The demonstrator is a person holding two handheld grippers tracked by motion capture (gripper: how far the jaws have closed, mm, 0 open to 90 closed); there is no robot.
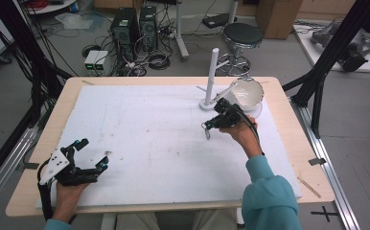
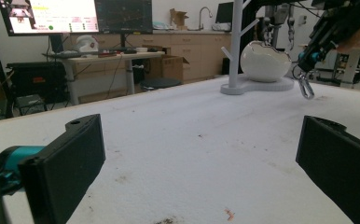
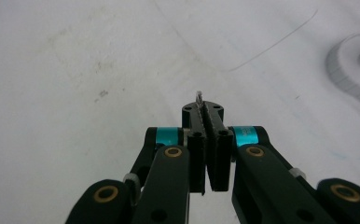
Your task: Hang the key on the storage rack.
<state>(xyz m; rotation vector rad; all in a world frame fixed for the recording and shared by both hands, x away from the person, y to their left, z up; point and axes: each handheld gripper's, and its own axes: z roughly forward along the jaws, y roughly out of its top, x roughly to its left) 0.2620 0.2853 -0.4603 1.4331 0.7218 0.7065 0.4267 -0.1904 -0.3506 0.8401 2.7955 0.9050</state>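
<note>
Right claw [image 1: 211,123] pinches small silver metal clip [image 1: 207,132], hanging above white foam-covered bench [image 1: 140,129] near white peg stand [image 1: 211,81], probably for hanging. Left claw [image 1: 91,153] rests spread, idle.

The light wooden table [image 1: 288,143] carries a white foam sheet [image 1: 164,139] flecked with small brown and grey stains. Beside the white peg stand [image 1: 211,81] sits a glossy white bowl-shaped shell [image 1: 248,93] with a thin dark rim. The left claw [image 1: 91,154] is black with teal joints and a pale grey plate; the right claw [image 1: 209,125] is black with teal bands and brass-coloured pins, pinching a silvery metal clip [image 1: 207,132]. The person's sleeve [image 1: 269,191] is teal.
</note>
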